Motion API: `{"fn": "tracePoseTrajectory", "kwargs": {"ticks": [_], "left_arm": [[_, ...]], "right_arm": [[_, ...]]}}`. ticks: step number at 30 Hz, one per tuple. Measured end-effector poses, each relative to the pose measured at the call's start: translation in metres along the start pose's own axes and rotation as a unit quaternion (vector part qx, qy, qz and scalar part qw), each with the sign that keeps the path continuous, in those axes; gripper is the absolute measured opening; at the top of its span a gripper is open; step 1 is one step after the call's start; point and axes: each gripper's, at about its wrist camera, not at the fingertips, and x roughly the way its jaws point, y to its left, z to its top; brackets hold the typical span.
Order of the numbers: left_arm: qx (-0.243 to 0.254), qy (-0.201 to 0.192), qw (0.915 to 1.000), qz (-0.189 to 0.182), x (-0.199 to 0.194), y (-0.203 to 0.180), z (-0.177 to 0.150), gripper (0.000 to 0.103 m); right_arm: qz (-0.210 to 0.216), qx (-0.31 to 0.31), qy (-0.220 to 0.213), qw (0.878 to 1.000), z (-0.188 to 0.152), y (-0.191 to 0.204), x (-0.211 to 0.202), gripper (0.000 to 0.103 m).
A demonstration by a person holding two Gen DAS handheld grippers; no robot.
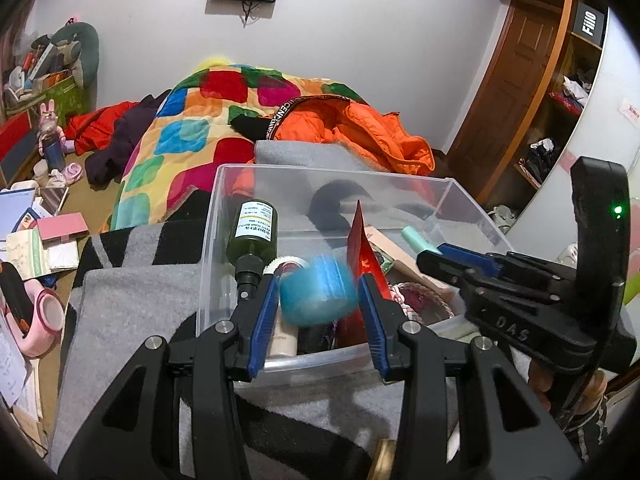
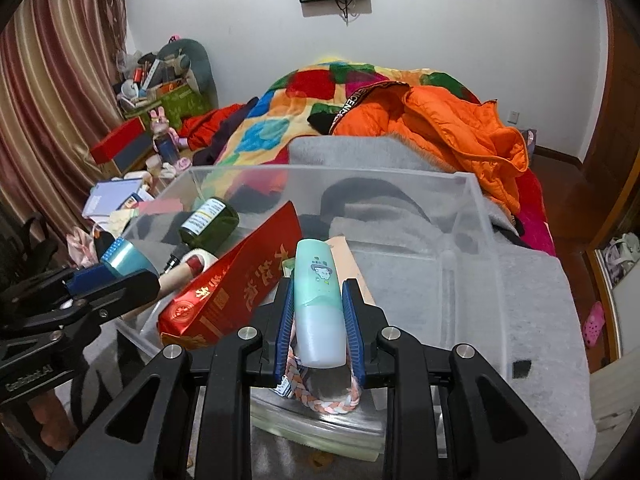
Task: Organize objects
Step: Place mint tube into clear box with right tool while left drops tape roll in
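Note:
A clear plastic bin stands on a grey blanket on the bed. It holds a dark green bottle, a red packet and a braided basket. My left gripper is shut on a blurred blue cylinder over the bin's near left part; it shows in the right wrist view too. My right gripper is shut on a mint green tube above the braided basket.
A patchwork quilt and an orange jacket lie on the bed behind the bin. Clutter of boxes and papers covers the floor at left. A wooden wardrobe stands at right.

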Motion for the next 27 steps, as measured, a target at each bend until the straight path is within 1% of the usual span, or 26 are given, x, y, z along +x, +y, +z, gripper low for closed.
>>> {"fn": "tracePoseTrajectory", "kwargs": {"ticks": [7, 10, 11, 15, 16, 18, 19, 21, 24, 27], "left_arm": [[0.0, 0.002, 1.0, -0.008, -0.001, -0.001, -0.001, 0.04], [0.002, 0.001, 0.9999, -0.01, -0.005, -0.003, -0.002, 0.044], [0.003, 0.0, 0.9999, -0.011, -0.007, -0.004, -0.003, 0.046], [0.007, -0.008, 0.9999, -0.013, -0.015, -0.01, -0.005, 0.06], [0.009, -0.012, 0.9998, -0.012, -0.019, -0.012, -0.005, 0.062], [0.014, -0.019, 0.9997, -0.008, -0.024, -0.014, -0.006, 0.065], [0.015, -0.021, 0.9996, -0.006, -0.027, -0.016, -0.006, 0.066], [0.019, -0.028, 0.9994, 0.002, -0.033, -0.018, -0.007, 0.071], [0.027, -0.038, 0.9988, 0.01, -0.043, -0.023, -0.011, 0.075], [0.038, -0.048, 0.998, 0.014, -0.052, -0.029, -0.014, 0.078]], "right_arm": [[-0.012, -0.013, -0.005, 1.0, -0.002, 0.004, -0.002, 0.023], [-0.018, -0.018, -0.008, 1.0, -0.003, 0.005, -0.006, 0.023], [-0.016, -0.019, -0.009, 1.0, -0.003, 0.006, -0.008, 0.025], [-0.013, -0.018, -0.019, 1.0, -0.005, 0.006, -0.018, 0.039], [-0.014, -0.018, -0.024, 0.999, -0.005, 0.006, -0.023, 0.041], [-0.017, -0.017, -0.035, 0.999, -0.006, 0.006, -0.031, 0.05], [-0.019, -0.017, -0.041, 0.999, -0.007, 0.005, -0.037, 0.052], [-0.022, -0.016, -0.054, 0.998, -0.009, 0.004, -0.047, 0.061], [-0.021, -0.011, -0.071, 0.997, -0.013, 0.001, -0.064, 0.069], [-0.024, -0.006, -0.088, 0.996, -0.017, -0.002, -0.08, 0.074]]}}
